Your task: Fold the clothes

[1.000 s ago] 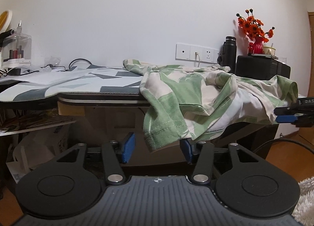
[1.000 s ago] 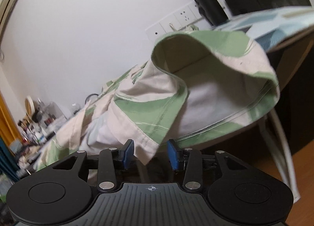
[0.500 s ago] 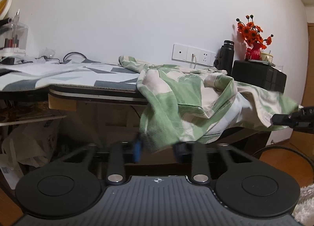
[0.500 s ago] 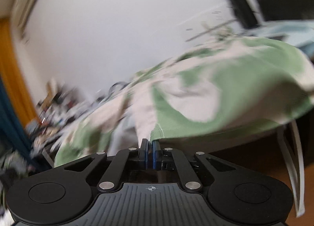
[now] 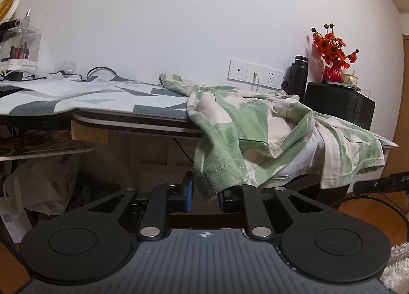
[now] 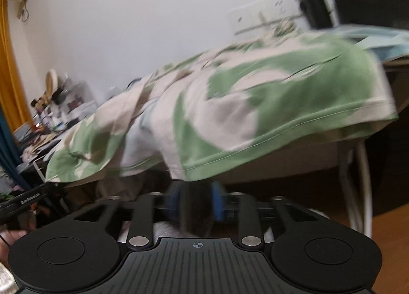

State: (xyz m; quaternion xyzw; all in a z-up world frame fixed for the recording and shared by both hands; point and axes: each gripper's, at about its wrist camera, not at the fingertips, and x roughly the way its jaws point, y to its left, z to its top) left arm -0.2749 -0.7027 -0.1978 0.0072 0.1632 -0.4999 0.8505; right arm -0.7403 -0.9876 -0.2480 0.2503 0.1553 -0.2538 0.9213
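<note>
- Left gripper (image 5: pixel 204 195): blue pads apart, narrower than a second ago; a hanging corner of the green-and-cream garment (image 5: pixel 255 125) dangles between them. Whether the pads touch the cloth, cannot tell.
- Right gripper (image 6: pixel 195 199): half a second ago its pads were pressed together at the garment's hem; now they stand apart, blurred by motion, just under the hem, which hangs free.
- Garment lies crumpled on the table (image 5: pixel 133 124), draped over the front edge at its right end.
- Writing: white lettering on a black bar at the left edge of the right wrist view, too blurred to read.
- Table carries a grey-and-white geometric cloth (image 5: pixel 76 97). Behind the garment: white wall sockets (image 5: pixel 255 74), a black flask (image 5: pixel 299 74), a black box (image 5: pixel 340 105) bearing red-orange flowers (image 5: pixel 332 46) in a red vase.
- White wall; wood floor below the table's right end.
</note>
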